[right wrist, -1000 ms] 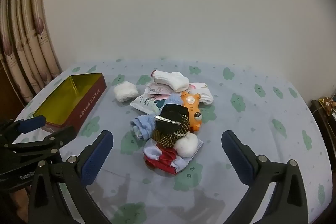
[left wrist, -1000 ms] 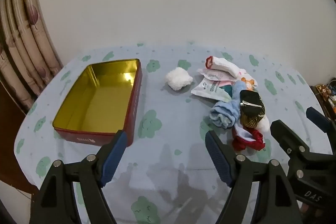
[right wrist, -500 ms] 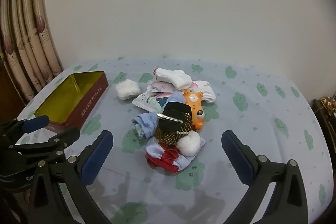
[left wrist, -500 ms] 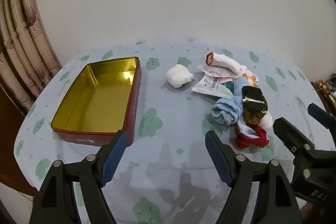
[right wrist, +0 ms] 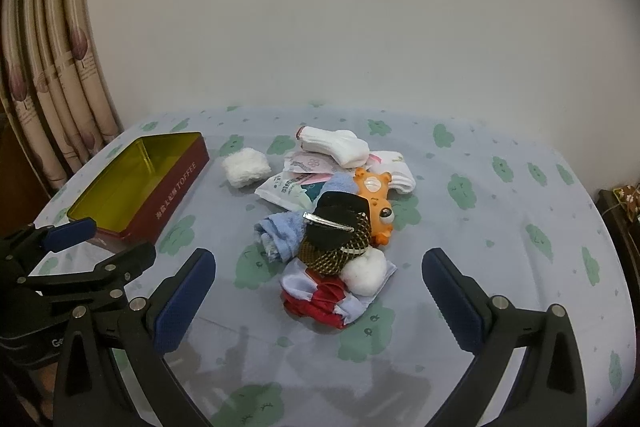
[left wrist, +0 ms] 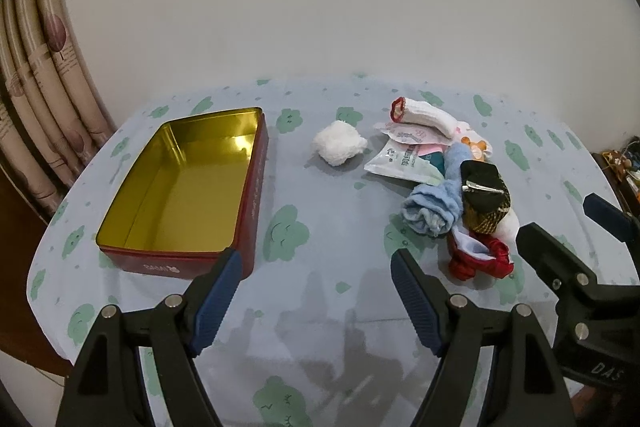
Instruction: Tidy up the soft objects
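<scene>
Your left gripper and right gripper: fingers wide, empty. Soft-object pile at frame centre on worktop; toffee tin open, centre-left of left view.

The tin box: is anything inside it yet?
No. The tin shows only its bare gold floor, while the white puff and the sock pile lie on the cloth beside it.
</scene>
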A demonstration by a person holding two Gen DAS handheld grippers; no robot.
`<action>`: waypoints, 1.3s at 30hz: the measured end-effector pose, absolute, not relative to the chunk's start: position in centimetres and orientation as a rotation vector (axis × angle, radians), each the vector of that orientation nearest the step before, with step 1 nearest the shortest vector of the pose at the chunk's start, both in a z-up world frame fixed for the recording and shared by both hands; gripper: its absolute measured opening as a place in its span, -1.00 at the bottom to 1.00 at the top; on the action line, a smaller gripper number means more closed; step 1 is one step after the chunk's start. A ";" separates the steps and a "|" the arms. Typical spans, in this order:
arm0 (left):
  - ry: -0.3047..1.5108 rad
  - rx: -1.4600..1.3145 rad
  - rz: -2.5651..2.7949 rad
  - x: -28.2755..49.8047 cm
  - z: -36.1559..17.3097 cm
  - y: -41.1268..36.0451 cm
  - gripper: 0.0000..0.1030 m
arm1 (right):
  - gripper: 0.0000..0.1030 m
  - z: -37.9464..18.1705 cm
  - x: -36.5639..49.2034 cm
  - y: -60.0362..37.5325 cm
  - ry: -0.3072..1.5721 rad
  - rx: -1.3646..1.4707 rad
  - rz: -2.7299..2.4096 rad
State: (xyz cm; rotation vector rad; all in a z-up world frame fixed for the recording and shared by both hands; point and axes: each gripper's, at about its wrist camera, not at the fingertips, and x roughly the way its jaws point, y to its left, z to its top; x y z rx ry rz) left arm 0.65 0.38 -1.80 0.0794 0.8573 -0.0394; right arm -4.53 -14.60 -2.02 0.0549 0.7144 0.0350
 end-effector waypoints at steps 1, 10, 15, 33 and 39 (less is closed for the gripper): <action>0.858 0.080 -0.040 0.7 -1.8 0.4 0.53 | 0.99 -2.0 -4.6 -14.5 0.714 0.055 0.035; 0.862 0.097 -0.013 0.8 -2.0 0.4 0.53 | 0.99 -2.1 -4.6 -14.5 0.716 0.054 0.036; 0.860 0.106 0.007 0.8 -2.0 0.5 0.53 | 0.99 -2.1 -4.7 -14.4 0.716 0.054 0.039; 0.881 0.090 0.012 1.1 -2.5 1.0 0.53 | 0.99 -2.2 -4.6 -14.0 0.717 0.047 0.045; 0.882 0.089 0.010 1.1 -2.5 1.0 0.53 | 0.99 -2.2 -4.6 -14.1 0.717 0.047 0.048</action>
